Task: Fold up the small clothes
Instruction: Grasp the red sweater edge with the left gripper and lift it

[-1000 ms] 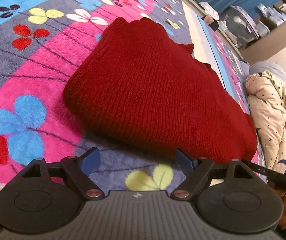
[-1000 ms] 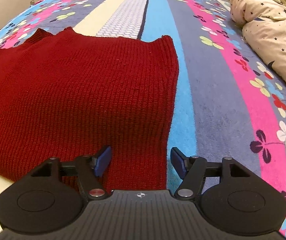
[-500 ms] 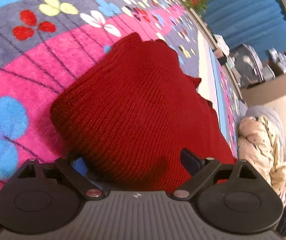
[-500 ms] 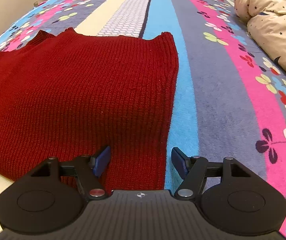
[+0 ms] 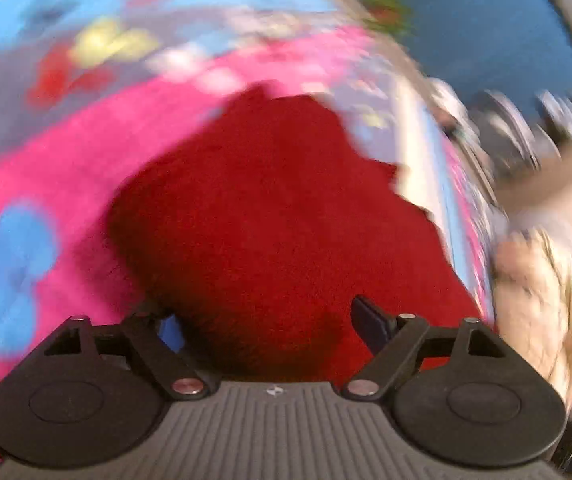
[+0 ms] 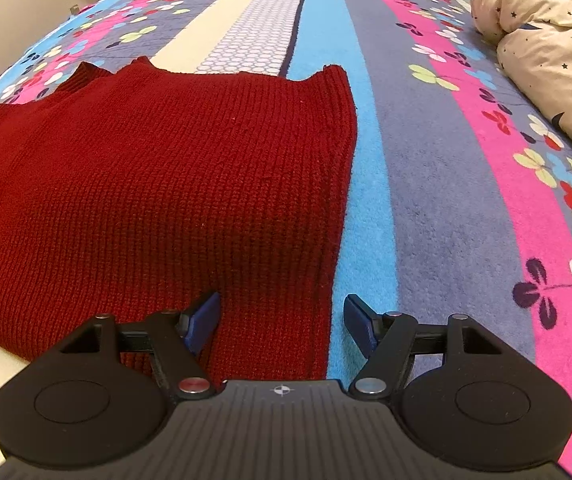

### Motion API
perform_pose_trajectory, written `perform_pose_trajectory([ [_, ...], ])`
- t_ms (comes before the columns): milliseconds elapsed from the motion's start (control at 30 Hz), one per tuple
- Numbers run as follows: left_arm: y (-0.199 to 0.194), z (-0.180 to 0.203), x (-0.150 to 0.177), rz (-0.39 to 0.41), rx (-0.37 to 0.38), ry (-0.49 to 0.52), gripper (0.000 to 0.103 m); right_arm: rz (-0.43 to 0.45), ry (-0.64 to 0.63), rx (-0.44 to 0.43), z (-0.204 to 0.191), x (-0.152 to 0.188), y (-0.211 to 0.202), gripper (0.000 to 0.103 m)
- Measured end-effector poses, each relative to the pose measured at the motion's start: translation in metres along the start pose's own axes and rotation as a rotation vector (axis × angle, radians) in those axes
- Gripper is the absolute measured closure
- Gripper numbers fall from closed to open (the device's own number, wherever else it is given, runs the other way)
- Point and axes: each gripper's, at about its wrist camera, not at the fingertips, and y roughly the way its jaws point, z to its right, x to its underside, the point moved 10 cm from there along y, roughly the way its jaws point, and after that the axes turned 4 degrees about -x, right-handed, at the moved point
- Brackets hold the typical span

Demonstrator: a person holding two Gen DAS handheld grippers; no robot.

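- Left gripper [image 5: 272, 322] down low at the near corner of the red sweater [image 5: 278, 216], jaws closing, red knit bunched up between them.
- One blue pad [image 5: 170, 330] peeking out at the left under the sweater edge, dark pad at the right lying over the red knit.
- Cannot tell if the pads press on the knit yet; whole left view smeared and blurry.
- Right gripper [image 6: 282, 320] held over the other near corner of the same sweater [image 6: 158, 184], jaws apart, gripping nothing.
- Left blue finger [image 6: 204, 316] over the red knit, right blue finger [image 6: 359, 322] over the light blue stripe just past the sweater's side edge.
- Sweater edge running between the two right fingers.
- Sweater spread flat on the blanket [image 6: 425, 168], lying across the cream, dotted and blue stripes.
- Two small bumps at the far edge, one at the far right corner, a bigger step at the far left.
- Blanket bright and fuzzy, with pink, grey and blue stripes and little flowers.
- Cream quilt with dark stars [image 6: 549, 48] lumped up at the far right, well apart from the sweater.
- Same quilt [image 5: 541, 280] a pale blur at the right of the left view.
- Blue curtain [image 5: 485, 20] far off at the top right of the left view.
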Motion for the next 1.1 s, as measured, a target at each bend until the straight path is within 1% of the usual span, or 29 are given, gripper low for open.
perform_pose_trajectory([
  [33,-0.002,-0.007,-0.001,0.014,0.030,-0.066,0.024,-0.001,0.004,-0.003,0.001,0.000,0.000,0.034],
  [67,-0.004,-0.011,-0.002,0.021,0.059,-0.111,0.024,-0.001,0.014,-0.007,0.002,0.000,-0.001,0.034],
  [167,-0.007,-0.016,0.001,0.042,0.096,-0.129,0.024,0.007,0.012,-0.008,0.003,0.002,-0.004,0.034],
  [233,-0.007,-0.021,0.001,0.054,0.115,-0.160,0.024,0.019,0.008,-0.011,0.005,0.003,-0.009,0.034],
  [333,-0.006,-0.027,-0.005,0.076,0.126,-0.245,0.024,0.035,0.008,-0.022,0.008,0.006,-0.013,0.034],
  [367,-0.005,-0.024,-0.007,0.076,0.119,-0.253,0.024,0.037,0.005,-0.023,0.010,0.006,-0.014,0.034],
  [400,-0.005,-0.020,-0.007,0.077,0.105,-0.240,0.024,0.039,0.011,-0.027,0.011,0.007,-0.014,0.034],
  [467,-0.003,-0.016,-0.010,0.083,0.051,-0.204,0.030,0.044,0.029,-0.035,0.014,0.007,-0.016,0.035],
  [500,-0.003,-0.018,-0.010,0.089,0.017,-0.204,0.043,0.046,0.037,-0.037,0.015,0.008,-0.017,0.035],
  [533,-0.003,-0.021,-0.010,0.090,-0.014,-0.218,0.051,0.047,0.039,-0.037,0.015,0.008,-0.018,0.035],
  [567,-0.003,-0.024,-0.010,0.087,-0.022,-0.233,0.052,0.049,0.040,-0.037,0.014,0.008,-0.019,0.035],
  [633,-0.004,-0.024,-0.011,0.086,-0.050,-0.227,0.063,0.058,0.032,-0.040,0.013,0.007,-0.022,0.037],
  [667,-0.004,-0.020,-0.012,0.087,-0.085,-0.187,0.065,0.065,0.030,-0.040,0.013,0.007,-0.024,0.038],
  [700,-0.005,-0.014,-0.013,0.094,-0.124,-0.129,0.071,0.076,0.033,-0.041,0.013,0.006,-0.028,0.039],
  [733,-0.008,-0.003,-0.014,0.104,-0.175,-0.049,0.077,0.093,0.041,-0.044,0.014,0.004,-0.033,0.040],
  [800,-0.013,0.023,-0.017,0.140,-0.264,0.102,0.083,0.136,0.067,-0.051,0.019,-0.001,-0.043,0.044],
  [833,-0.016,0.040,-0.018,0.168,-0.295,0.174,0.085,0.161,0.089,-0.051,0.024,-0.005,-0.049,0.045],
  [867,-0.022,0.064,-0.018,0.207,-0.303,0.254,0.085,0.188,0.115,-0.050,0.031,-0.009,-0.054,0.047],
  [933,-0.033,0.116,-0.011,0.283,-0.280,0.410,0.085,0.240,0.180,-0.043,0.045,-0.016,-0.065,0.050],
  [967,-0.037,0.144,-0.002,0.319,-0.264,0.493,0.085,0.262,0.208,-0.036,0.052,-0.017,-0.070,0.058],
  [1000,-0.041,0.171,0.009,0.348,-0.230,0.569,0.086,0.294,0.238,-0.020,0.061,-0.020,-0.076,0.071],
  [1033,-0.043,0.200,0.024,0.366,-0.182,0.638,0.086,0.323,0.261,0.000,0.068,-0.022,-0.082,0.075],
  [1100,-0.043,0.255,0.064,0.383,-0.074,0.787,0.086,0.397,0.315,0.045,0.087,-0.026,-0.096,0.077],
])
